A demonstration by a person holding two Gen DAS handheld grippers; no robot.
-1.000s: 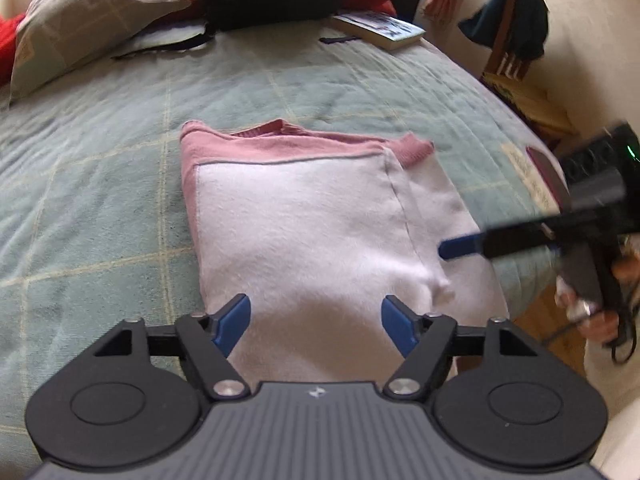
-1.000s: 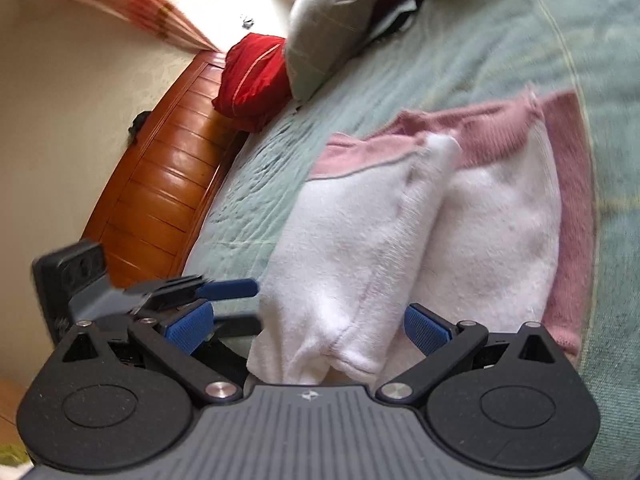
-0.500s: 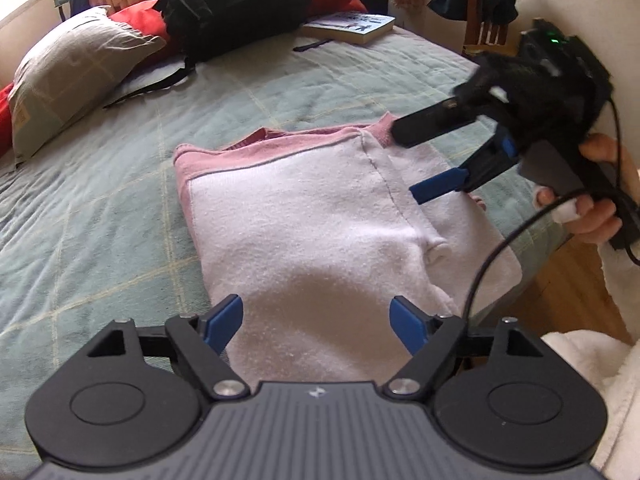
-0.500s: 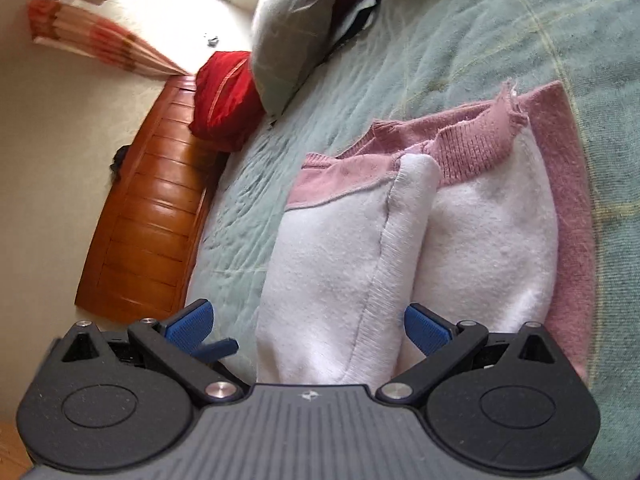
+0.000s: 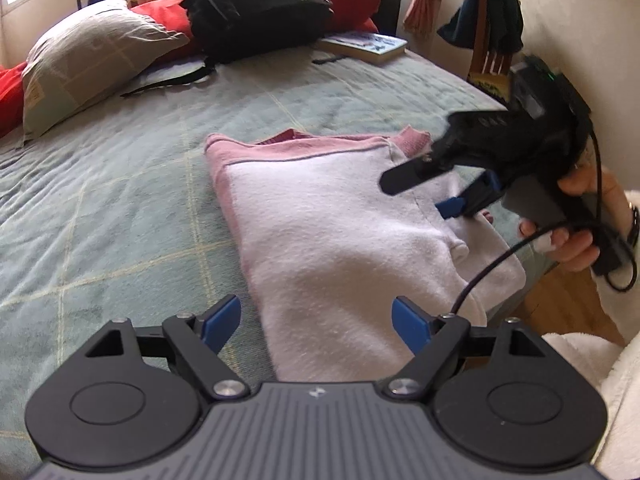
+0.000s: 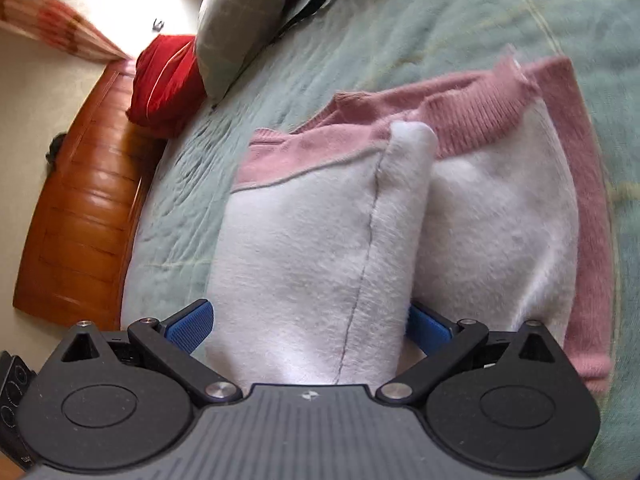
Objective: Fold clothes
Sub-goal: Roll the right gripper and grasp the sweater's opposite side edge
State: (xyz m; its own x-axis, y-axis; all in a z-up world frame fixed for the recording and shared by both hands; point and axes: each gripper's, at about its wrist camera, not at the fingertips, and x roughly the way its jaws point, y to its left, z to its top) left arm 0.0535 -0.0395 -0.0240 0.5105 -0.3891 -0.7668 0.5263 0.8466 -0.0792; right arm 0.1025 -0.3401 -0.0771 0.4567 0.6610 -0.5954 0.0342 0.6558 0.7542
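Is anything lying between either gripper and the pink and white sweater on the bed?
Nothing visible does. The left gripper, its jaws opening, hangs over the near edge of the sweater with only bare fabric ahead. The right gripper already straddles a raised white fold. The backpack, book and pillow lie far behind it.

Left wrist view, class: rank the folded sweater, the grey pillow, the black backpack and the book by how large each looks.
1. folded sweater, nearest the camera, so flattered
2. grey pillow and black backpack: too alike to rank
3. book, farthest
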